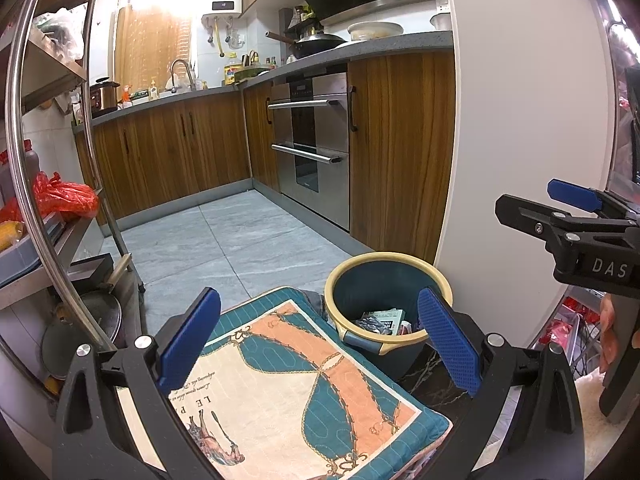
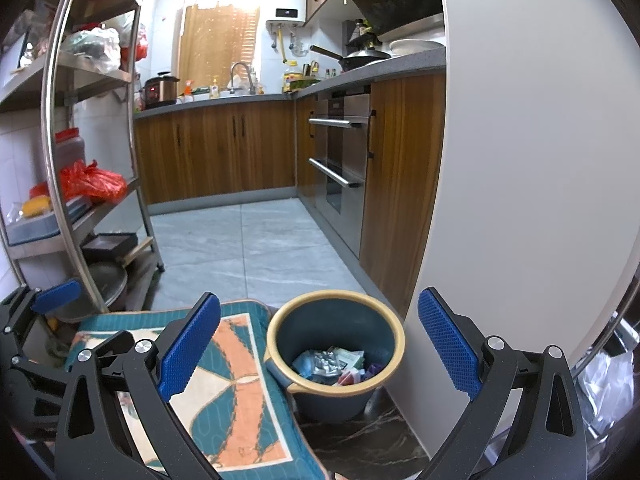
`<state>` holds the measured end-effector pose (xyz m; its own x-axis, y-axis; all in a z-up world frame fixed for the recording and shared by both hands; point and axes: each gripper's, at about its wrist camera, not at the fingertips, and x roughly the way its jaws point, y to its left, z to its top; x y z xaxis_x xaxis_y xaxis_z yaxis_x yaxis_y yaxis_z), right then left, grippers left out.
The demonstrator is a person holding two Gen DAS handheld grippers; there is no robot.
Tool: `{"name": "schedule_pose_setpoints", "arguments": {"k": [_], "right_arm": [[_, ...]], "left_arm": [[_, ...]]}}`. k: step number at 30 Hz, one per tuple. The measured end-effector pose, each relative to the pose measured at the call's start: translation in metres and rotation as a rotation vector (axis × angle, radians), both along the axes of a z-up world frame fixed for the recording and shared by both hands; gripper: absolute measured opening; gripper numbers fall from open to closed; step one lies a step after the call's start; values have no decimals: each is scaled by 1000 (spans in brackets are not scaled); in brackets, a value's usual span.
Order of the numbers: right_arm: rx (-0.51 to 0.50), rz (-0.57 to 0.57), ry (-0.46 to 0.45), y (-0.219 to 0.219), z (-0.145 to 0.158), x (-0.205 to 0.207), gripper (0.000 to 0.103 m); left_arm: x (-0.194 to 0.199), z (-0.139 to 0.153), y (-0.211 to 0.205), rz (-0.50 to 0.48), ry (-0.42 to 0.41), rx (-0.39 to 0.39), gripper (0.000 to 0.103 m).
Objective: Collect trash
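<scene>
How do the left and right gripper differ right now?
The left gripper hangs over the patterned cushion, with the trash bin at its right finger; the right gripper frames the trash bin almost centrally, the patterned cushion under its left finger. Both are open and empty, pads blue.

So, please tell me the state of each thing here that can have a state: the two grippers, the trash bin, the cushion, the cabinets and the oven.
Left gripper: open, holding nothing.
Right gripper: open, holding nothing.
Trash bin: upright, no lid, wrappers at the bottom.
Cushion: lying flat beside the bin.
Cabinet doors: shut.
Oven drawers: shut.
Wok: on the counter.
</scene>
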<state>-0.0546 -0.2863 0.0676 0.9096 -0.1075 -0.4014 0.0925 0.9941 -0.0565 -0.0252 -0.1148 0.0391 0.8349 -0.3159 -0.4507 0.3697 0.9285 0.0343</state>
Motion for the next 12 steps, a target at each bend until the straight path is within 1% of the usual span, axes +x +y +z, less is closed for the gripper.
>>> {"name": "schedule_pose_setpoints", "arguments": {"k": [3,6,9,11,12], "right_arm": [[1,-2,1,1,0,1,98],[7,-6,3,2,-1,2,98],[18,-13,17,3,-5,5,98],[28,-20,40,6,-7,9,98],[47,-31,67,6,-8,14,98]], "left_arm": [[-1,-1,2,9,-14,15,97],[2,-1,6,21,1,8,97],[6,3,15,46,30,-41,98],[12,13,29,101,33,-91,97],[17,22,36,146,27,-112,97]]}}
